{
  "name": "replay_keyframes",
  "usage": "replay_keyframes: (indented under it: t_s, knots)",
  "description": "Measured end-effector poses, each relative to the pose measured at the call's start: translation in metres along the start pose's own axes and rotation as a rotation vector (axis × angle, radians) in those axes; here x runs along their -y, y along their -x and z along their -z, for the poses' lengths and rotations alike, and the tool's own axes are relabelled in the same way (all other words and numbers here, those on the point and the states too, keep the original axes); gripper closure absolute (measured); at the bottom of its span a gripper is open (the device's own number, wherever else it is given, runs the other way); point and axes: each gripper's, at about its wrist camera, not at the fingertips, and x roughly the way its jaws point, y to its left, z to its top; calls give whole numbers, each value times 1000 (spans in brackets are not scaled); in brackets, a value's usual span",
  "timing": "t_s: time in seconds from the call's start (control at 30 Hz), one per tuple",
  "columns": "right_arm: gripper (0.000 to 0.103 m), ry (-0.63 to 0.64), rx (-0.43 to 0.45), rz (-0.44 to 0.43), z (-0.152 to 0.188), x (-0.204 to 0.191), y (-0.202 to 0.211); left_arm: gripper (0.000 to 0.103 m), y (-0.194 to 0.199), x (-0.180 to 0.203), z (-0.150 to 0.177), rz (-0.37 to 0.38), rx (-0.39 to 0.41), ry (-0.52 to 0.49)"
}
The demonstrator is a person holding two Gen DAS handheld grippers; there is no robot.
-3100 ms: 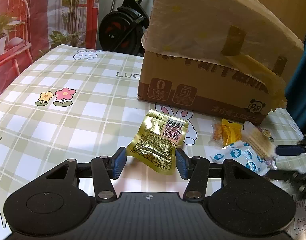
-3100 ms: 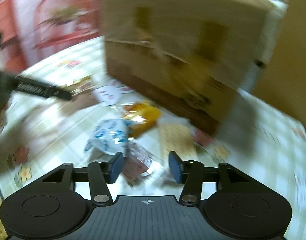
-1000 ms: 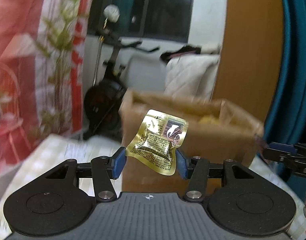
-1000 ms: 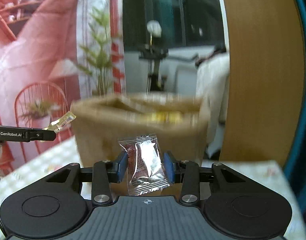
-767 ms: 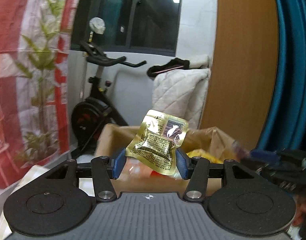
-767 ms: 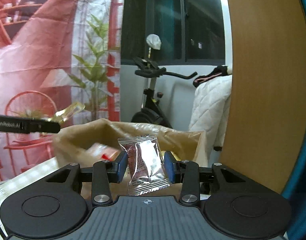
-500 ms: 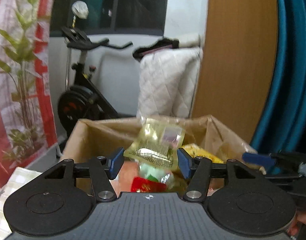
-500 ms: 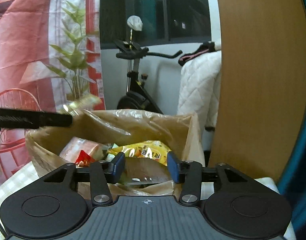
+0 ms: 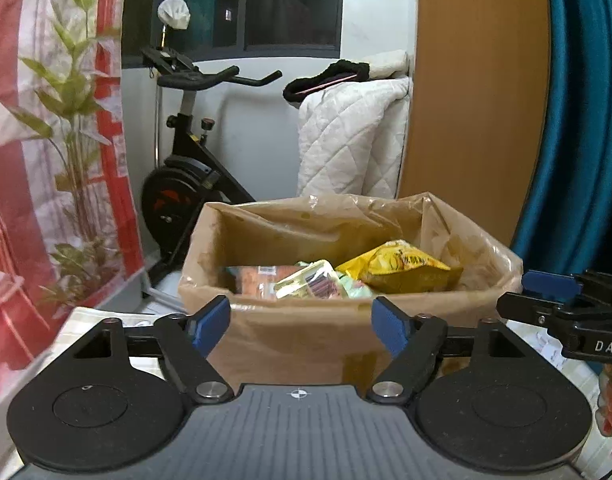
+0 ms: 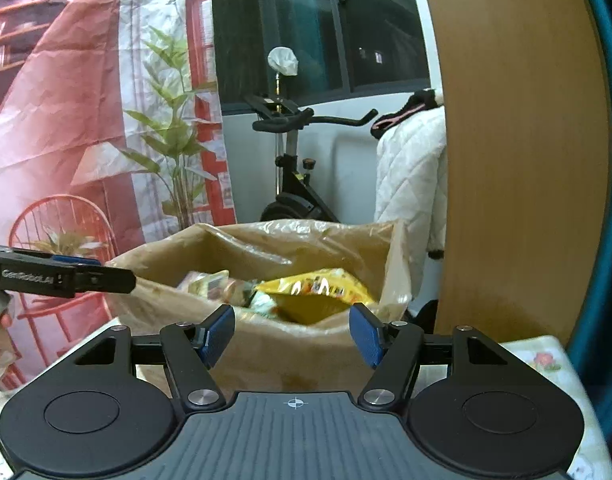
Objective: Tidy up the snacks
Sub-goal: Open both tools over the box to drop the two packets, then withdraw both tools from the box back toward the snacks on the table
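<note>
Ahead of both grippers, the plastic-lined brown cardboard box (image 9: 345, 276) is standing; left gripper (image 9: 302, 320) and right gripper (image 10: 292, 336) are opening, empty.

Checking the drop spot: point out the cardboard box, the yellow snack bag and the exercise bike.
cardboard box (image 9: 290, 340): left wrist view, front wall.
yellow snack bag (image 9: 401, 268): left wrist view, middle of its face.
exercise bike (image 10: 294, 196): right wrist view, frame below the handlebar.

A black exercise bike (image 9: 186, 184) stands against a white wall below a dark window (image 9: 266, 4). A white quilted blanket (image 9: 353, 136) hangs beside a wooden panel (image 9: 477, 92), with a teal curtain (image 9: 577, 112) to its right. A red printed backdrop (image 10: 86, 120) showing plants covers the left side.
</note>
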Motion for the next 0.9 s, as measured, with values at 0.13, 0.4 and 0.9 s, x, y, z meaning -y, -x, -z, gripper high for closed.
replay_keyframes:
  t_s: [0.13,0.4,0.9]
  knots:
    - [43,-1,-12,-8,11,-3,8,22,3,0,7,-2,-30,5]
    - [43,-28,-69,-6,38,-4,13,22,-3,-4,30,1,-92,49]
    - [52,-44,-264,3,103,-6,-16,29,-30,-20,94,19,-254,117]
